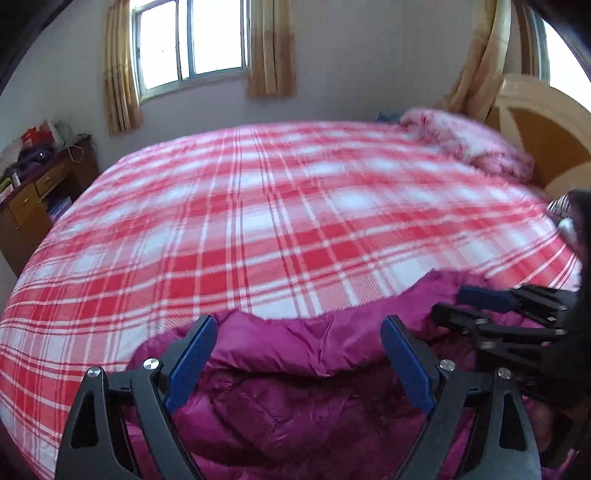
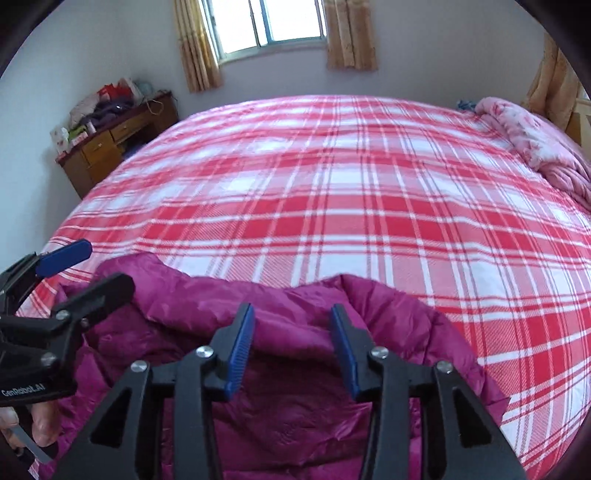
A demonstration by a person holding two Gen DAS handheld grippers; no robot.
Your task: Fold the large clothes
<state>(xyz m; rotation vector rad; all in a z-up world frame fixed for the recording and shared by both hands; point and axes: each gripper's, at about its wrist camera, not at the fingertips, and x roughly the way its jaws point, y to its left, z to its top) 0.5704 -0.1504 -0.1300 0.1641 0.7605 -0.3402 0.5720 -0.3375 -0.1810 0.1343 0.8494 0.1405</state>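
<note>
A magenta quilted puffer jacket [image 1: 295, 387] lies bunched at the near edge of the bed; it also shows in the right wrist view [image 2: 295, 406]. My left gripper [image 1: 299, 325] is open wide, held just above the jacket's upper fold, empty. My right gripper [image 2: 291, 314] is open, its blue pads on either side of a raised fold of the jacket, not closed on it. The right gripper also shows at the right of the left wrist view [image 1: 476, 302], and the left gripper at the left of the right wrist view [image 2: 99, 266].
The bed is covered by a red and white plaid blanket [image 2: 351, 184]. A pink floral quilt [image 2: 535, 144] lies at the far right by the wooden headboard [image 1: 546, 133]. A wooden desk [image 2: 110, 140] with clutter stands at the far left under the window [image 2: 273, 22].
</note>
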